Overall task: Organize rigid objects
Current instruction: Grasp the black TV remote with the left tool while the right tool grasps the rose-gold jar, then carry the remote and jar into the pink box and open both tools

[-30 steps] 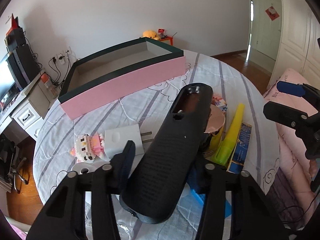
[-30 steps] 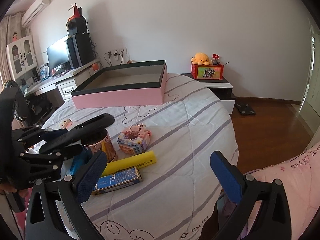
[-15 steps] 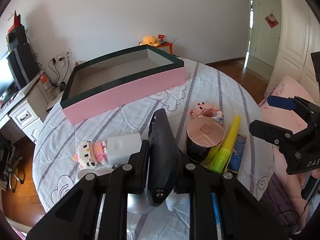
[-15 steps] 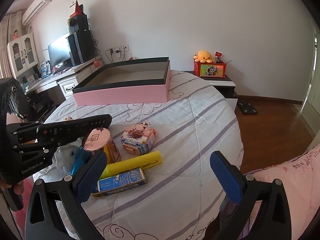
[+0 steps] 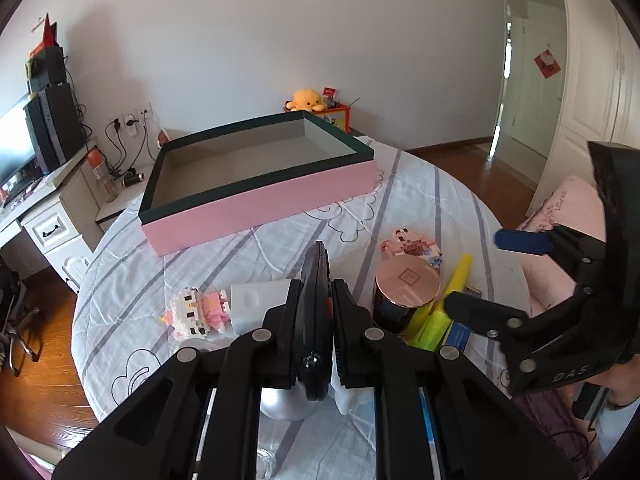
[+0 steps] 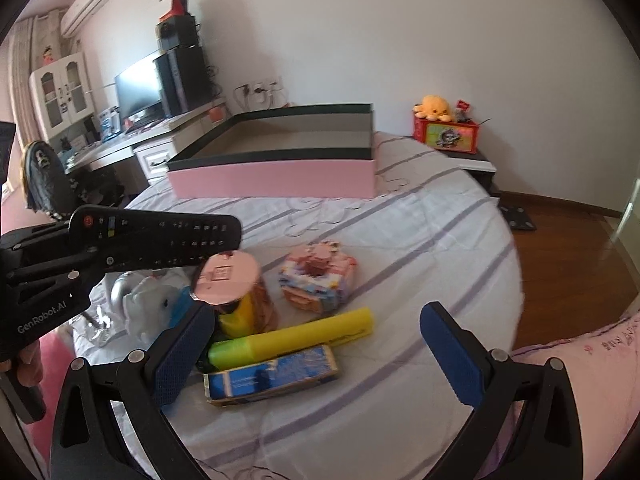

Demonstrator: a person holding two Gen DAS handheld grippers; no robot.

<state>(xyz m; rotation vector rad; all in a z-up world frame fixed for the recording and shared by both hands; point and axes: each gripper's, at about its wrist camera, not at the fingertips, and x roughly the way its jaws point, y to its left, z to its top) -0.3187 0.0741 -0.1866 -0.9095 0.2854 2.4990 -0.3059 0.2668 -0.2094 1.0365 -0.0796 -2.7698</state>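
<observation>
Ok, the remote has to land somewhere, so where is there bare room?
Inside the pink box, whose grey floor shows bare. Also the striped cloth between that box and the block toy, and the stretch right of the yellow tube. Crowded: around the copper-lidded jar, blue carton and white charger.

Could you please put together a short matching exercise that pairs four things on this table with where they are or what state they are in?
Things:
1. remote control
2. pink box
3. yellow marker
4. right tool

Places or states:
A. lying on the bedsheet beside the blue carton
B. open, with nothing between its fingers
C. clamped on edge in the shut left tool
D. empty, at the far side of the table

Pairs: 1-C, 2-D, 3-A, 4-B
</observation>
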